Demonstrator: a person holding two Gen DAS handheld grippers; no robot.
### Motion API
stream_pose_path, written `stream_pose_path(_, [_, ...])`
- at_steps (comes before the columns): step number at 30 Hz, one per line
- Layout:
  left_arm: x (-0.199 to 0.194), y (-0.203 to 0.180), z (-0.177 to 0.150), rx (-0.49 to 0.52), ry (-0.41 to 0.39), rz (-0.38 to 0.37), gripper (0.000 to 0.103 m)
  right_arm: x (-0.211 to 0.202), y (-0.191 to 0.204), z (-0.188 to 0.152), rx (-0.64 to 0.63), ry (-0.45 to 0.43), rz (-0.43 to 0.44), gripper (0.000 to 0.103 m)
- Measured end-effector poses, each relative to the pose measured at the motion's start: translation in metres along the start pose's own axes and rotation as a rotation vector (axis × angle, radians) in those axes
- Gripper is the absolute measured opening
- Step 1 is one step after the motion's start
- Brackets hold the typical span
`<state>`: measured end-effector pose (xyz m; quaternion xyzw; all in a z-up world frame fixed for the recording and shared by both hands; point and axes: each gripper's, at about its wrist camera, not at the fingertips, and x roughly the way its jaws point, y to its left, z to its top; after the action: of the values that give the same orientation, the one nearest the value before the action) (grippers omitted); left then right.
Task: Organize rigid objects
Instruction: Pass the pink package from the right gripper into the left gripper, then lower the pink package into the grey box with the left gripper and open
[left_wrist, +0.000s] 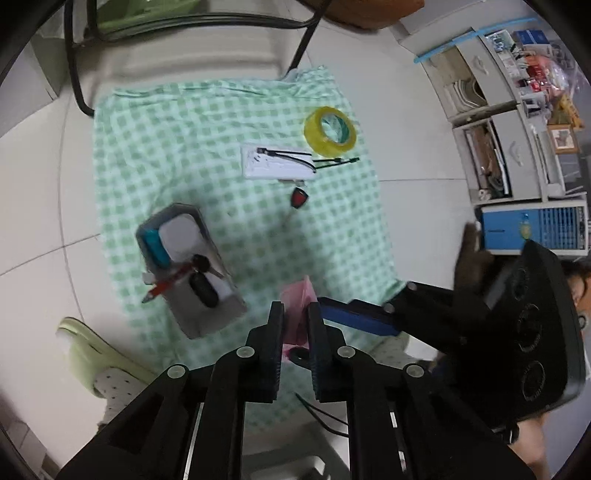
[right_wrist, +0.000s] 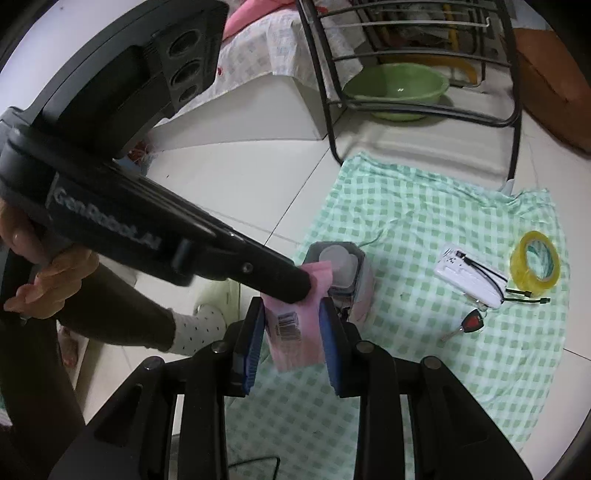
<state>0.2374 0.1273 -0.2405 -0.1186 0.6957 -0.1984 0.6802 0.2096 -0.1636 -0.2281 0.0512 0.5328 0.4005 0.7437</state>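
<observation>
A pink packet (right_wrist: 295, 325) with a barcode is held above the green checked cloth (right_wrist: 424, 229). My left gripper (left_wrist: 295, 314) is shut on its top; in the right wrist view its black tip (right_wrist: 295, 282) pinches the packet. My right gripper (right_wrist: 293, 317) with blue pads (right_wrist: 255, 343) stands around the packet's lower part, jaws wider than the packet; it shows in the left wrist view (left_wrist: 354, 314). A grey organizer box (left_wrist: 188, 266) holds a white block, a teal item, a red pen and a black object.
On the cloth lie a yellow tape roll (left_wrist: 330, 131), a white power strip with black cables (left_wrist: 277, 162) and a red key (left_wrist: 298, 201). A black metal rack (right_wrist: 406, 74) with a green basin stands behind. Drawers (left_wrist: 517, 147) stand right. A slippered foot (left_wrist: 107, 369) is at left.
</observation>
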Motion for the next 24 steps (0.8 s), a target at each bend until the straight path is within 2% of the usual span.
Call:
stream_pose_path(4, [-0.007, 0.025, 0.003, -0.103, -0.032, 0.046, 0.006, 0.001, 0.011, -0.006, -0.011, -0.021, -0.107, 0.032])
stream_pose_path(8, [-0.015, 0.042, 0.004, -0.178, -0.053, -0.021, 0.004, 0.015, 0.022, -0.012, -0.042, 0.007, -0.106, 0.033])
stream_pose_path(10, [-0.015, 0.043, 0.002, -0.184, -0.053, -0.033, 0.004, 0.022, 0.028, -0.013, -0.065, 0.01, -0.13, 0.033])
stream_pose_path(12, [-0.01, 0.044, 0.001, -0.179, -0.042, -0.011, 0.003, 0.026, 0.03, -0.012, -0.067, -0.005, -0.161, 0.033])
stream_pose_path(15, [-0.004, 0.038, -0.002, -0.191, -0.014, -0.025, 0.0, 0.028, 0.026, -0.006, -0.027, -0.027, -0.221, 0.034])
stream_pose_path(17, [-0.004, 0.035, -0.001, -0.194, -0.001, -0.035, 0.0, 0.031, 0.019, -0.003, 0.013, -0.028, -0.208, 0.035])
stream_pose_path(20, [-0.001, 0.036, 0.003, -0.192, 0.002, 0.008, 0.0, 0.038, 0.013, 0.001, 0.043, -0.01, -0.132, 0.035])
stream_pose_path(24, [-0.004, 0.034, 0.005, -0.175, -0.011, 0.129, 0.0, 0.05, 0.005, 0.001, 0.065, 0.045, -0.173, 0.035])
